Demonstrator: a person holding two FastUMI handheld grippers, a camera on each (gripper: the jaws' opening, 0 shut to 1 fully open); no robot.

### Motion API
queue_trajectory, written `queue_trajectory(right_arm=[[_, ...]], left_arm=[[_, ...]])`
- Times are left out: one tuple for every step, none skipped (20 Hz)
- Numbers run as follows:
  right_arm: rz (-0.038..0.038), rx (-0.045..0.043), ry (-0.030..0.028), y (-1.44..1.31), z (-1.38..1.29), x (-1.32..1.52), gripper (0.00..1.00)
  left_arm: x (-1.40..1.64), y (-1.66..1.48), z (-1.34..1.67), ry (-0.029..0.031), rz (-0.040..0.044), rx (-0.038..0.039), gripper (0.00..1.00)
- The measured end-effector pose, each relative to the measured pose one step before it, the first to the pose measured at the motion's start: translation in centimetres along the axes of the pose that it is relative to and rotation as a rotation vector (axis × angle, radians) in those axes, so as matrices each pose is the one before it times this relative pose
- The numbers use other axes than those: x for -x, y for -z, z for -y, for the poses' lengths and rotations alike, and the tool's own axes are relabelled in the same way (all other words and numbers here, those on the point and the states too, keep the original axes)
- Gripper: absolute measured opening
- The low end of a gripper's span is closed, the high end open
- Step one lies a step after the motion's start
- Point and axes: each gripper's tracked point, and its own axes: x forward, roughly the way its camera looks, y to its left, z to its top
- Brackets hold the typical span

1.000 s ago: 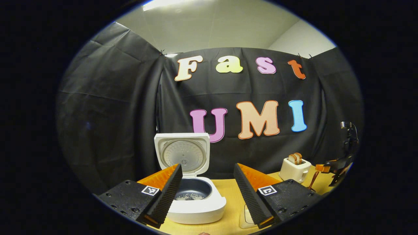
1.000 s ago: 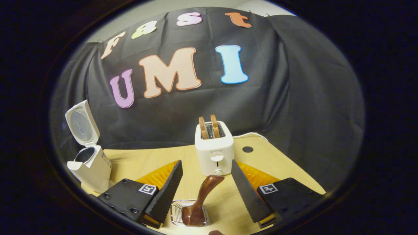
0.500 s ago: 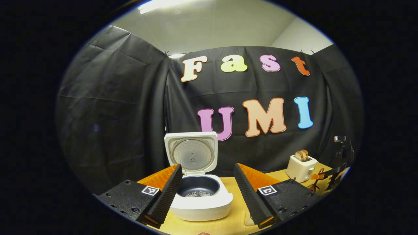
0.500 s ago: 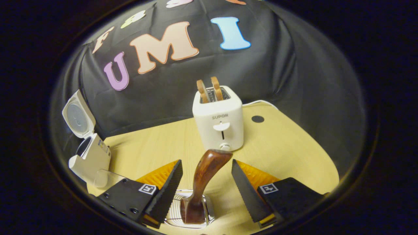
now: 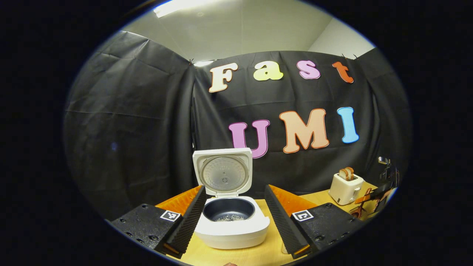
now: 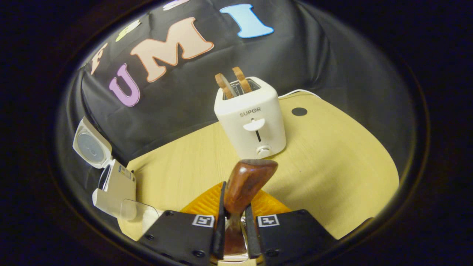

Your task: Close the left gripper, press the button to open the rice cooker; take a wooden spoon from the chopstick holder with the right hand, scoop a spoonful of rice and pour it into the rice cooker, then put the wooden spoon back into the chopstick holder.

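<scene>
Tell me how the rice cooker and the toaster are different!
The rice cooker has its lid flipped up, so you can see a dark pot with a little rice inside; the toaster has no lid, just slots on top. Two slices of bread stick up out of the toaster, while nothing sticks out of the rice cooker. The toaster has a lever on its front; the rice cooker's front looks plain. Both are white and sit on the same wooden table.
</scene>
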Motion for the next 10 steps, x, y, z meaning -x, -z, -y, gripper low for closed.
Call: queue_trajectory(right_arm=[[-0.00387, 0.00393, -0.00595, 0.231, -0.442, 0.217, 0.27], [0.00674, 0.00904, -0.00559, -0.015, -0.228, 0.039, 0.22], [0.00978, 0.01346, -0.00281, -0.207, -0.266, 0.427, 0.21], [0.02036, 0.01911, 0.00141, -0.472, -0.171, 0.504, 0.21], [0.01591, 0.02584, 0.00199, -0.225, -0.283, 0.698, 0.21], [0.03029, 0.02594, 0.00187, -0.840, -0.342, 0.611, 0.21], [0.02670, 0.02215, -0.00136, -0.553, -0.367, 0.736, 0.21], [0.02532, 0.01402, -0.00037, -0.780, -0.374, 0.683, 0.21], [0.02132, 0.00970, -0.00095, -0.539, -0.424, 0.562, 0.22], [0.01711, 0.00669, 0.00632, -0.669, -0.188, 0.487, 0.20]], left_arm=[[0.067, 0.068, -0.054, 0.00096, -0.00146, 0.00262, 0.93], [0.021, 0.006, 0.067, 0.00341, -0.00174, 0.00269, 0.94], [-0.116, 0.108, 0.038, 0.00160, 0.00006, 0.00165, 0.94], [-0.054, -0.096, 0.027, 0.00572, 0.00155, 0.00248, 0.94], [-0.062, 0.067, 0.127, 0.00369, 0.00188, 0.00086, 0.94], [-0.115, -0.078, 0.023, 0.00341, 0.00151, 0.00006, 0.93], [-0.046, 0.022, 0.109, 0.00530, 0.00173, 0.00126, 0.94], [-0.099, 0.066, 0.029, 0.00531, 0.00085, 0.00276, 0.93], [-0.129, 0.046, 0.043, 0.00474, -0.00014, 0.00358, 0.94], [-0.043, 0.014, 0.007, 0.00619, -0.00006, 0.00489, 0.94]])
